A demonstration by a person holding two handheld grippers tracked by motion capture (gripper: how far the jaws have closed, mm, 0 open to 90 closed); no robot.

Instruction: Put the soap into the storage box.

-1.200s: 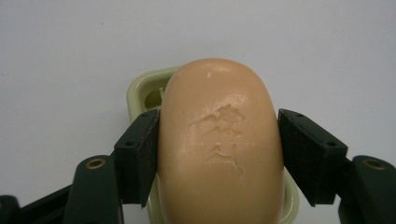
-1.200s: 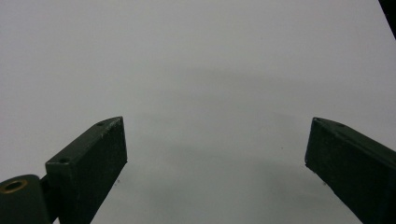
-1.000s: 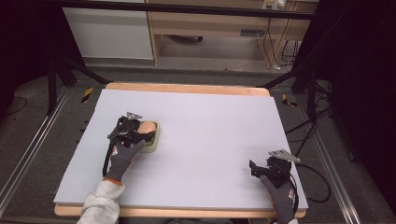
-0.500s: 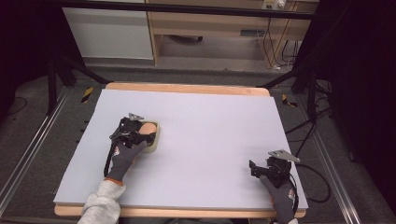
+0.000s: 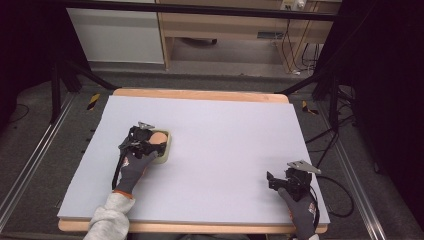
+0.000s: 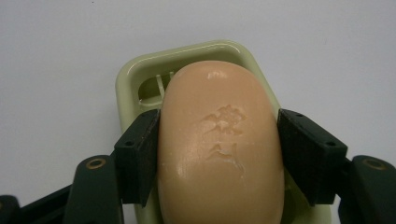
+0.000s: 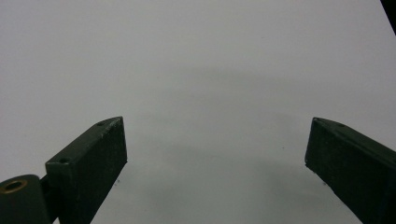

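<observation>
My left tool (image 6: 219, 154) clamps the soap (image 6: 220, 144) by its long sides, right over the dish (image 6: 140, 84); it looks firm, smooth and slippery, so I grip mid-length.

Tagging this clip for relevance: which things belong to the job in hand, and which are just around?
In the job:
soap bar
soap dish
left gripper, jaws against the soap's sides

Just around:
right gripper, open over bare table
cables on the floor
</observation>
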